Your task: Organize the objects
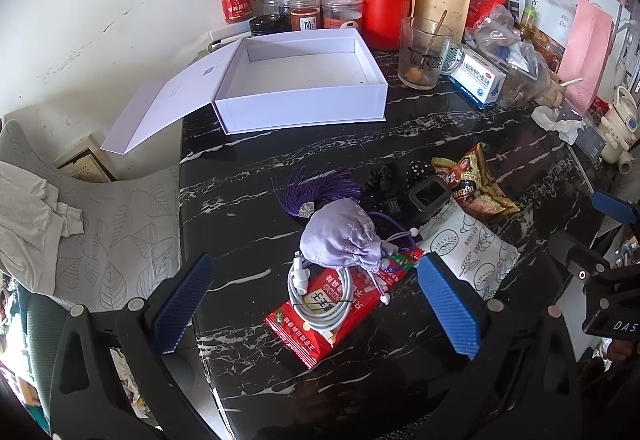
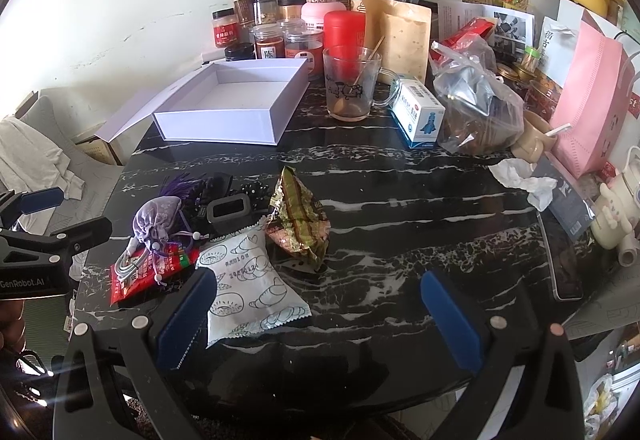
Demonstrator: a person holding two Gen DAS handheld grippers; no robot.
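A: Claws?
B: Left claw (image 1: 316,304) spread wide, nothing pinched, hanging over the pile near the table's left front corner. Right claw (image 2: 320,316) also spread wide and holding nothing, over bare black marble table (image 2: 400,240) by the front edge.
A: What's in the pile?
B: Lilac drawstring pouch (image 1: 340,236) lying on a red snack packet (image 1: 336,308), coiled white charging cable (image 1: 320,300) on that packet too. Purple tassel (image 1: 316,186) just behind the pouch. Black rectangular ring-shaped piece (image 1: 428,200) and some dark fabric bits next to it, can't tell what they are.
A: Other packets?
B: White pastry-print packet (image 2: 248,288) touching the right claw's left finger (image 2: 188,316) in the right wrist view. Gold-and-red crinkled snack bag (image 2: 300,220) just behind it.
A: Box?
B: White box (image 1: 300,88), open, lid flap folded out over the table's left edge, sits at the back left. Inside looks empty.
A: Behind it?
B: Jars along the wall, red canister (image 1: 386,14), glass mug (image 1: 424,54) with a stick in it beside the box.
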